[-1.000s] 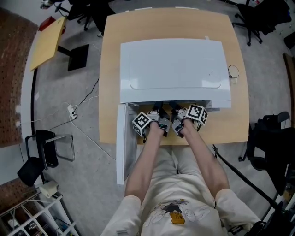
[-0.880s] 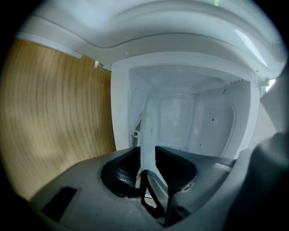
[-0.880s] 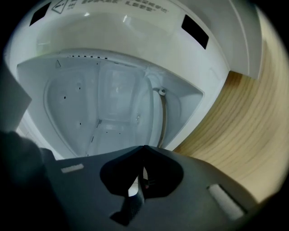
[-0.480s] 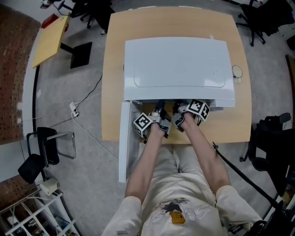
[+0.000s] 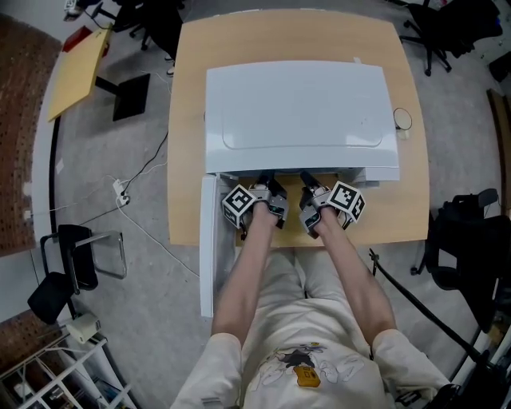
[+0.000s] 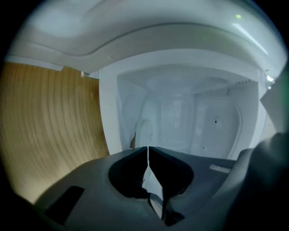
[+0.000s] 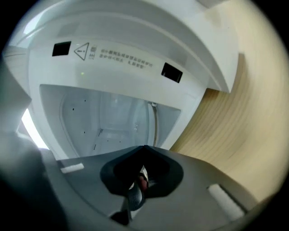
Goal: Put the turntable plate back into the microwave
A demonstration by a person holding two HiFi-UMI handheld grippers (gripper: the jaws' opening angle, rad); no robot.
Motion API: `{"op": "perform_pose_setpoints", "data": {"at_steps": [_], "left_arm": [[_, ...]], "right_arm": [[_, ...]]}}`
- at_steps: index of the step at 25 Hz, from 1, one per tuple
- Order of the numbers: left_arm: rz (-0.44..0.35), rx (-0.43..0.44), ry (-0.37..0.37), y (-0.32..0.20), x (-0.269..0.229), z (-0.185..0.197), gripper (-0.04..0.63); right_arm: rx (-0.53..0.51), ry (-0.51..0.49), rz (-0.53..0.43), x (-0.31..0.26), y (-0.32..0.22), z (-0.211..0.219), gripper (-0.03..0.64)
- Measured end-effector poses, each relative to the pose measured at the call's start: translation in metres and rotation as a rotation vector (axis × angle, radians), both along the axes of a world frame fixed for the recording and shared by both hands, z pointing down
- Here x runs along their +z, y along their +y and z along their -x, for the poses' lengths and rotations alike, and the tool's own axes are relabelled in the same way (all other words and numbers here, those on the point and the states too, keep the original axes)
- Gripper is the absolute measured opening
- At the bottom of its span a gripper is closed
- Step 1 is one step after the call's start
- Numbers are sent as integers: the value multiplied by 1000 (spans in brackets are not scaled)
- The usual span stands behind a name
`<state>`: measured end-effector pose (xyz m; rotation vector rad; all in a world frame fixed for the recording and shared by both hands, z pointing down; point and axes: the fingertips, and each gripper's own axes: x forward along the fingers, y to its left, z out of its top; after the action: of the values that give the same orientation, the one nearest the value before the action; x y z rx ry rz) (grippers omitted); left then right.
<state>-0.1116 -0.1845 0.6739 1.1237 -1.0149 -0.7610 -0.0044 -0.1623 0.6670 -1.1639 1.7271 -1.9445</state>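
The white microwave [image 5: 299,112] stands on the wooden table [image 5: 188,120] with its door [image 5: 207,248] swung open at the left. Both grippers sit at the open mouth. My left gripper [image 5: 267,188] has its jaws closing; in the left gripper view its tips [image 6: 147,148] meet with nothing between them. My right gripper [image 5: 308,182] is shut and empty [image 7: 144,147]. The white cavity [image 6: 180,117] [image 7: 108,117] lies straight ahead of both. A faint glassy sheen shows inside it, and I cannot tell whether that is the turntable plate.
A small ring-shaped object [image 5: 404,121] lies on the table right of the microwave. Bare tabletop [image 6: 49,122] [image 7: 226,122] flanks the oven on both sides. Office chairs [image 5: 447,24], a cable [image 5: 136,188] and a rack [image 5: 64,367] are on the floor around the table.
Both hands stay at the microwave's mouth. The right gripper has drawn back slightly from the opening toward me.
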Motion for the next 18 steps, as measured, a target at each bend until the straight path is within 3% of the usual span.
{"op": "perform_pose_setpoints", "data": {"at_steps": [4, 8, 18], "left_arm": [[22, -17, -33, 1, -4, 4, 10], [54, -50, -28, 18, 7, 7, 79], [82, -34, -75, 8, 13, 5, -2]], "right_arm": [[13, -25, 2, -5, 14, -4, 6], [16, -55, -4, -9, 19, -3, 6], [1, -57, 15, -5, 27, -5, 6]]}}
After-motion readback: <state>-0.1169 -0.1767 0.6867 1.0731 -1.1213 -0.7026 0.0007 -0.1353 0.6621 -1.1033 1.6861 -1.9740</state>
